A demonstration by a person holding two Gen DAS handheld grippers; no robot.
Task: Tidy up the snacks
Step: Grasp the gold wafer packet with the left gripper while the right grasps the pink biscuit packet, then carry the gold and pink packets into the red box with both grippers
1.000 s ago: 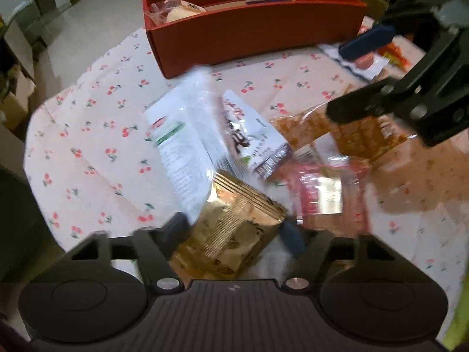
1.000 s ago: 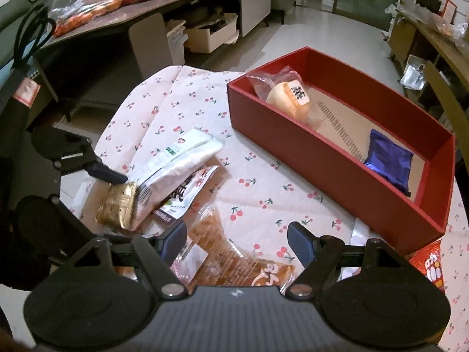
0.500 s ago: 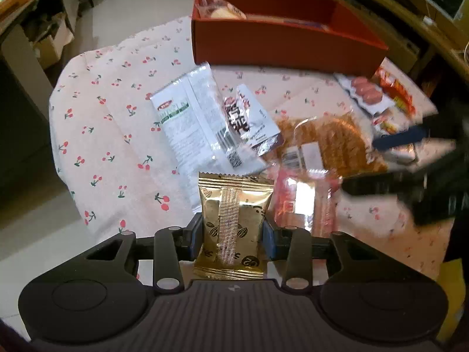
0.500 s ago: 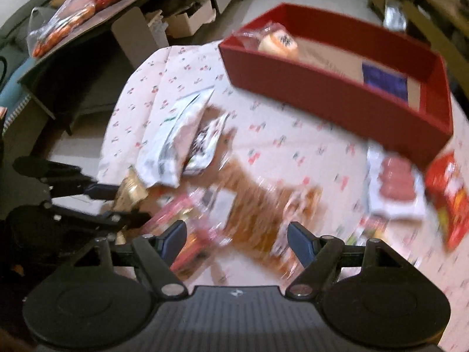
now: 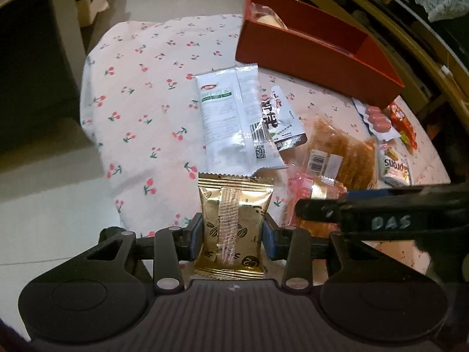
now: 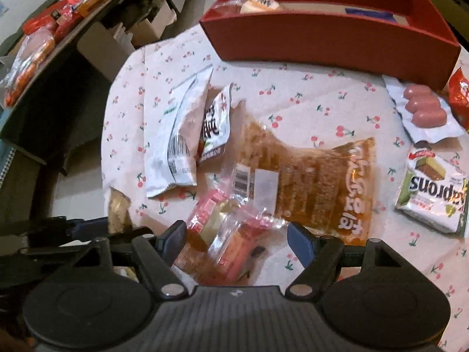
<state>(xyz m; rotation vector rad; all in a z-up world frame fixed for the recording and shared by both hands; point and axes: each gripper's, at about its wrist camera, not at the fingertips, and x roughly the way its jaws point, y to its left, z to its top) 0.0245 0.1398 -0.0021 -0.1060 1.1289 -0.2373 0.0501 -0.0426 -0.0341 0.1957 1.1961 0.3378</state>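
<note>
The red box (image 5: 316, 48) stands at the far side of the desk (image 5: 140, 108), up and to the right of the left claw (image 5: 233, 234), its long axis running from far left to near right in that view. That direction is what the coming move likely turns on: the left claw is pressed shut on the gold packet (image 5: 234, 223), held upright and clear of the cloth, and of the two it alone carries something to take to the box. The box already holds two snacks, a clear-wrapped bun (image 6: 258, 1) at its left end and a dark blue packet (image 6: 369, 13) further right.

The right claw (image 6: 237, 239) hangs wide open over the near pile, its fingers either side of the pink clear packet (image 6: 225, 234) but not pressing it.

Loose on the desk, largest first: one brown cracker bag (image 6: 316, 176), one white sachet (image 6: 178, 135), one green wafer pack (image 6: 433, 193), one sausage pack (image 6: 425, 111) with three sausages, one black-lettered sachet (image 6: 214, 129), the one pink packet, and one red bag (image 6: 460, 94) partly out of view at the right edge.
</note>
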